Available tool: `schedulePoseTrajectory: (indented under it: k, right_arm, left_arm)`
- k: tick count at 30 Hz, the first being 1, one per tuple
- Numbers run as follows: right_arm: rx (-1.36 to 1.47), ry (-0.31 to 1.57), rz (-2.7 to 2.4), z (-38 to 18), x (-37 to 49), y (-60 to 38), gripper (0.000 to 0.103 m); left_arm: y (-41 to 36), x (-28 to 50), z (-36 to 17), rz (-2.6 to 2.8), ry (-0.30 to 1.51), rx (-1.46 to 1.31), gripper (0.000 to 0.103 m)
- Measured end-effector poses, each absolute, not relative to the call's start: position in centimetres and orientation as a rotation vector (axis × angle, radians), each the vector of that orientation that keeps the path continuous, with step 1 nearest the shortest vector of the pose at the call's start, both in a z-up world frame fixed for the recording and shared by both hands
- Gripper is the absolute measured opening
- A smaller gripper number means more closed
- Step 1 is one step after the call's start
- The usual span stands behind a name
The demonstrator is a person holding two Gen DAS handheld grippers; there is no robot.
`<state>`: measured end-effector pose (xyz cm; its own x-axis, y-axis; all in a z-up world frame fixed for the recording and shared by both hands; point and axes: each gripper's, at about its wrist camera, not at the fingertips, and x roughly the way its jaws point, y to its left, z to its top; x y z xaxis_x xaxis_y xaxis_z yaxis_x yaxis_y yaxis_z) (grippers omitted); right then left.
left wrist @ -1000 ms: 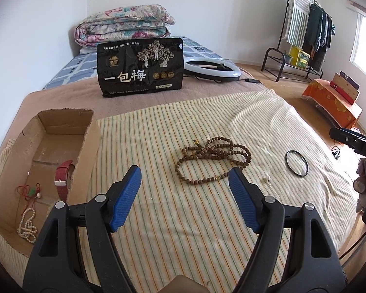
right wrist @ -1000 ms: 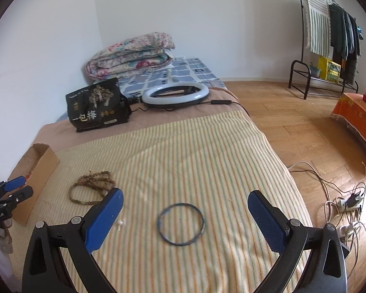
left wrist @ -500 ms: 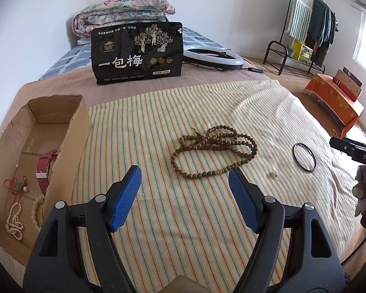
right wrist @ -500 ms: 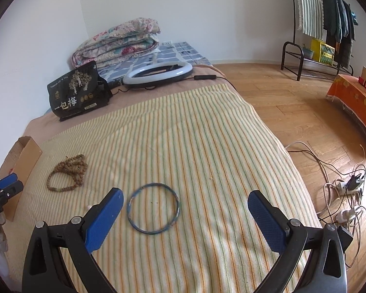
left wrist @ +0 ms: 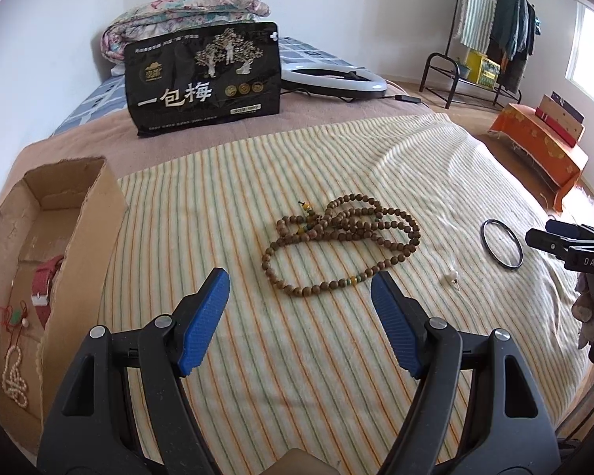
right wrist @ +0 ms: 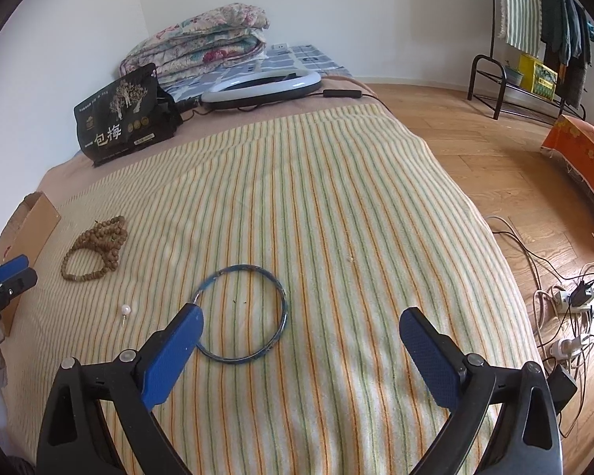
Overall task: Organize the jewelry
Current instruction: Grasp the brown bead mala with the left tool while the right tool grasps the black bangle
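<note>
A long brown wooden bead necklace (left wrist: 336, 243) lies coiled on the striped blanket, just beyond my open, empty left gripper (left wrist: 300, 281); it also shows at the left of the right wrist view (right wrist: 95, 248). A thin dark blue bangle (right wrist: 241, 313) lies flat just ahead of my open, empty right gripper (right wrist: 301, 320), nearer its left finger; it also shows in the left wrist view (left wrist: 502, 243). A small pearl earring (right wrist: 125, 310) lies between necklace and bangle. A cardboard box (left wrist: 85, 217) at the left holds a red watch strap (left wrist: 43, 279), a red-cord pendant and pale bead strings.
A black snack bag (left wrist: 202, 79) stands at the far side of the blanket, with a white ring light (left wrist: 332, 81) and folded quilts (right wrist: 202, 45) behind. The bed edge drops to a wooden floor with cables and a power strip (right wrist: 570, 308) on the right.
The left gripper has moved forward and right toward the bead necklace, with the box sliding left in view. The right gripper has moved closer to the bangle. Both stayed open.
</note>
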<state>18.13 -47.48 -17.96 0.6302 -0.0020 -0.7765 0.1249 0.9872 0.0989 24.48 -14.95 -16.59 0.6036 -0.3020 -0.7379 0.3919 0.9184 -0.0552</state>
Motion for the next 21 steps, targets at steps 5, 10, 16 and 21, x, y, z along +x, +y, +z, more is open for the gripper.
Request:
schedulePoseTrajectory:
  k: [5, 10, 16, 21]
  right_arm:
    - [0.149, 0.903, -0.05, -18.4, 18.7, -47.1, 0.098]
    - [0.148, 0.915, -0.028, -18.9, 19.2, -46.7, 0.096]
    - [0.154, 0.928, -0.017, -19.6, 19.9, -46.5, 0.094]
    - [0.157, 0.931, -0.018, -20.0, 20.1, -46.5, 0.094]
  left_arm:
    - [-15.9, 25.7, -16.8, -0.431, 0.835, 0.149, 0.076]
    - [-16.8, 27.2, -17.2, -0.48, 0.849, 0.174, 0.076]
    - [-18.2, 28.8, -17.9, -0.503, 0.875, 0.172, 0.076]
    - [-19.0, 29.7, -19.1, -0.492, 0.896, 0.169, 0.076]
